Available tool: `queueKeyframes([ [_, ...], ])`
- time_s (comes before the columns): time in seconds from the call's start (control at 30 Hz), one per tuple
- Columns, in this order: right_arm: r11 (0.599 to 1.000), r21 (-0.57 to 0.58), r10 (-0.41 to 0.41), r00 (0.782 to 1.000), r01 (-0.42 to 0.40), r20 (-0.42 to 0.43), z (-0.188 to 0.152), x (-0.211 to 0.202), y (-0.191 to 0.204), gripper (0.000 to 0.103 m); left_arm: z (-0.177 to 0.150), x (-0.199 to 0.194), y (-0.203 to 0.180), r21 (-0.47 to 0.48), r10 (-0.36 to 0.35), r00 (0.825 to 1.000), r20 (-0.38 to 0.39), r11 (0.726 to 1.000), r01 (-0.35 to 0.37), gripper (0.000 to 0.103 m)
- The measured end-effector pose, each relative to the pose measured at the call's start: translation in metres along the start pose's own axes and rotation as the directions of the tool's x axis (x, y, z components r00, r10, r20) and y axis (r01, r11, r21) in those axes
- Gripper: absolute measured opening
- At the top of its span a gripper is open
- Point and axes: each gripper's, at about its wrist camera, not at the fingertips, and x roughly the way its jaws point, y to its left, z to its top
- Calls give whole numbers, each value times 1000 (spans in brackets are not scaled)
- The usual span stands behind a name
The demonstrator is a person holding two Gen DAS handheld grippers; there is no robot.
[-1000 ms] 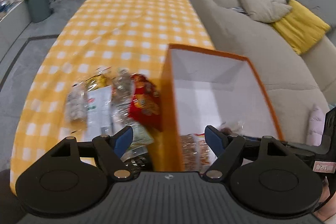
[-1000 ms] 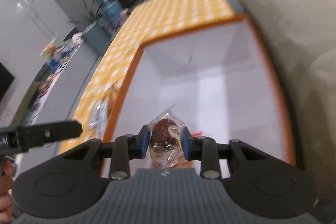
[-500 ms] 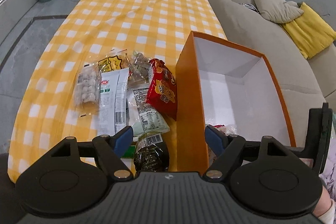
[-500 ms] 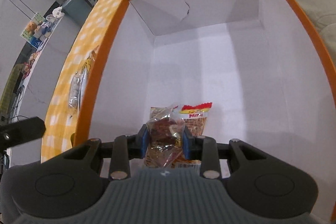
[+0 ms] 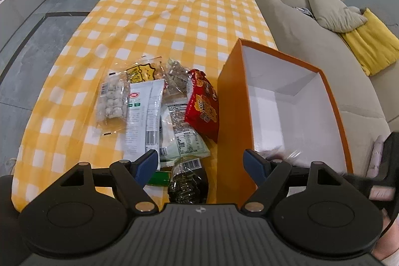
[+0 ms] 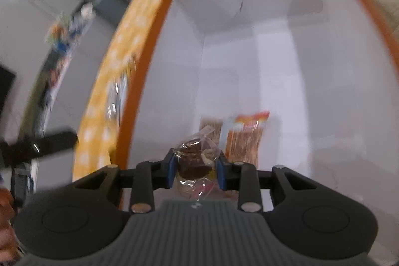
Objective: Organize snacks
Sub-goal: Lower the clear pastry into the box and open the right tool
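Your right hand-held gripper (image 6: 195, 170) holds a clear-wrapped snack (image 6: 194, 161) inside the orange box (image 6: 139, 81); release it next. Left hand-held gripper (image 5: 200, 166) stands wide.

Yellow-and-white checked cloth (image 5: 174, 16) on desk: woven, matt, faintly creased. Orange cardboard box (image 5: 229, 116): smooth matt outside, white paper lining. Glossy crinkled red plastic snack bag (image 5: 203, 106). Clear shiny cellophane wrapper (image 6: 197, 153). Beige fabric sofa (image 5: 311, 46): soft, matt.

Black left claw (image 5: 201, 165) and right claw (image 6: 196, 165): blue finger pads, silver pivot screws, ribbed grey housings.
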Motion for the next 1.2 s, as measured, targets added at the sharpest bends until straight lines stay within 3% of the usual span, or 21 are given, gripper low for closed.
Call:
queueKeyframes([
  [0.13, 985, -57, -158, 983, 163, 93, 28, -4, 8, 30, 2, 1, 6, -15, 14, 1000, -2, 1000, -14, 91],
  [0.23, 961, -71, -263, 963, 267, 56, 46, 21, 8, 30, 1, 1, 9, -11, 32, 999, -3, 999, -32, 91],
  [0.37, 940, -77, -331, 943, 331, 10, 51, 47, 0, 31, -3, 4, 11, -13, 35, 999, -11, 999, -35, 91],
  [0.53, 939, -143, -316, 949, 312, -11, 46, 49, 6, 31, -5, 16, 8, 4, 47, 998, -47, 999, -47, 91],
  [0.7, 974, -141, -191, 979, 180, -68, 43, 50, 2, 31, -4, 15, 6, 9, 46, 998, -42, 999, -45, 91],
  [0.87, 974, -181, -162, 980, 140, -112, 43, 58, 10, 32, -3, 13, 6, 5, 53, 998, -40, 999, -53, 91],
  [1.0, 992, -105, -80, 991, 68, -112, 43, 48, 10, 32, -3, 10, 6, 10, 58, 998, -34, 998, -58, 91],
  [1.2, 984, -117, -142, 989, 136, -48, 30, 12, 7, 34, -5, 12, 1, 36, 26, 998, -52, 999, -25, 91],
])
